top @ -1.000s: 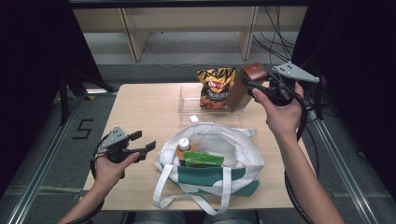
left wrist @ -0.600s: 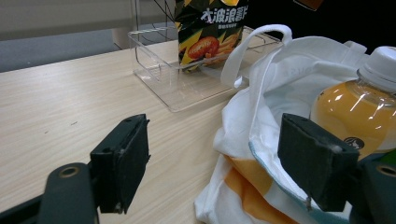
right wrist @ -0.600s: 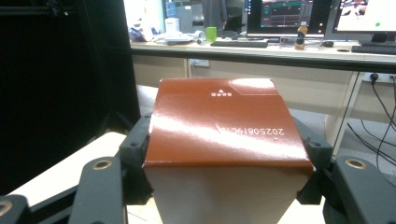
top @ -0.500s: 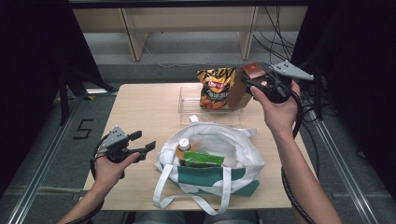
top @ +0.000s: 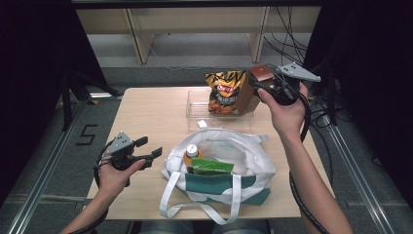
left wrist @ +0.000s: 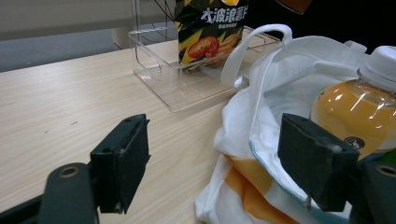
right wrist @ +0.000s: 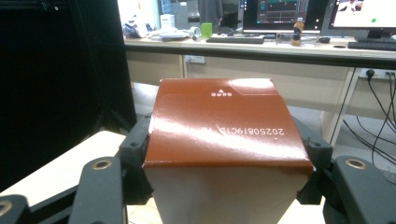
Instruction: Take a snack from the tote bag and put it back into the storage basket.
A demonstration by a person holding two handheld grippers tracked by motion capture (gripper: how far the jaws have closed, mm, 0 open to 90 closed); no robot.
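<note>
Held item: one brown box point(right wrist: 224, 135), glossy reddish-brown top panel with a small white printed mark and a line of white digits, paler tan side face below. In the right gripper view it sits squarely between the two black jaws, which press on its left and right sides. In the high view the right gripper point(top: 265, 90) pinches the box point(top: 254, 87) up in the air at about 1 o'clock from the table's centre, just above the right end of the clear tray point(top: 197, 109) and beside the chip bag point(top: 225, 91).

Left gripper point(top: 146, 150): jaws spread, nothing between them, at about 8 o'clock on the table point(top: 146, 107), just left of the tote bag point(top: 243, 156). Its own view looks past the open jaws at the tote's cloth point(left wrist: 261, 107) and the bottle point(left wrist: 359, 109).

Counts:
- brown box: 1, gripped
- chip bag: 1, upright in the tray, black and yellow with orange print
- clear tray: 1, at 12 o'clock
- tote bag: 1, white with green band, at 5 o'clock, mouth open
- orange drink bottle point(top: 191, 155): 1, white cap, in the tote
- green packet point(top: 212, 166): 1, lying in the tote beside the bottle
</note>
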